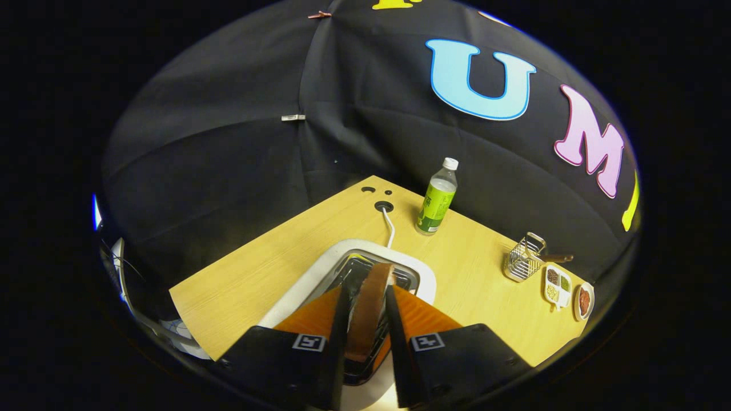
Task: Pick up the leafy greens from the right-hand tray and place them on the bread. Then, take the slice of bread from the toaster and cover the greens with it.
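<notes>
A brown-crusted slice of bread [370, 308] stands on edge between my two fingers, directly over the slot of the white toaster [420, 273]. My gripper [368, 294] is shut on the slice, one black finger pressed against each flat side. The slice's lower end is hidden between the fingers, so I cannot tell whether it still sits inside the slot. The toaster's white cord [390, 225] runs back to a hole in the wooden table [251, 279].
Beyond the toaster, a green-labelled plastic bottle [437, 200] stands upright. Far right on the table are a small wire basket [524, 260], a white divided dish [557, 285] and a small round dish [584, 299]. The table's left edge drops off close by.
</notes>
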Motion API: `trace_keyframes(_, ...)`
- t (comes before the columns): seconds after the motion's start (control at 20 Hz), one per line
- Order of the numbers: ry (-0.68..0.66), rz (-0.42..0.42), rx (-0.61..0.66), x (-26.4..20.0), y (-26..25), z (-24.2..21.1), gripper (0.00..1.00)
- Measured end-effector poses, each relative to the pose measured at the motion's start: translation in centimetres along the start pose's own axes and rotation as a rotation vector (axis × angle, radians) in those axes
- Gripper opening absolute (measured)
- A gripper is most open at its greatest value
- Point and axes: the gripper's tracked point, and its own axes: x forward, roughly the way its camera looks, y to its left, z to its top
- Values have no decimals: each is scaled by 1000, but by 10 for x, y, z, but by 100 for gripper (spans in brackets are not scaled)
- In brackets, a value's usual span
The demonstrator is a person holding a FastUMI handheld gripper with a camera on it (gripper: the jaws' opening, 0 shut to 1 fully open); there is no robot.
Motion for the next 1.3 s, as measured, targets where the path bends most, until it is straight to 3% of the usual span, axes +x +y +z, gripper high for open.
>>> trace_keyframes(0.1,19,5,17,0,-2,-4,25)
trace_keyframes(0.2,28,17,43,-5,-2,-3,21)
trace_keyframes(0.4,7,73,62,-15,3,5,18)
trace_keyframes(0.7,-67,85,153,-43,-2,37,18)
trace_keyframes(1.05,-156,44,194,-81,-36,66,18)
trace_keyframes(1.3,-160,8,250,-103,-75,45,18)
